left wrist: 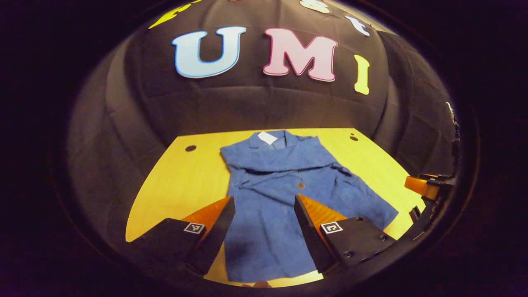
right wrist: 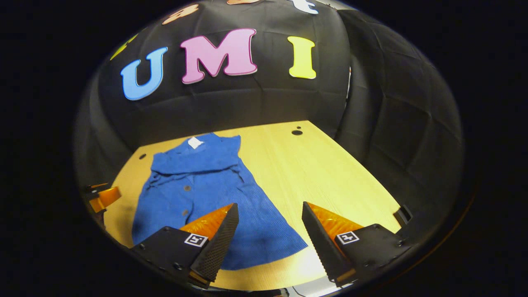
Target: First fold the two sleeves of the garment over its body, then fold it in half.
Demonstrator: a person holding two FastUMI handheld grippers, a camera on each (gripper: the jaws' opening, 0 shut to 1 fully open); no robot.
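Yellow table [right wrist: 330, 173] bears blue garment [left wrist: 272, 189], sleeves folded; both grippers' fingers [left wrist: 220, 231] spread, holding nothing.

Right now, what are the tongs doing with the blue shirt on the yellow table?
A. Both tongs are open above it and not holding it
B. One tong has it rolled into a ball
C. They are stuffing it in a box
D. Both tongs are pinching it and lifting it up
A: the left tongs and right tongs stand open above the blue shirt, which lies flat on the yellow table.
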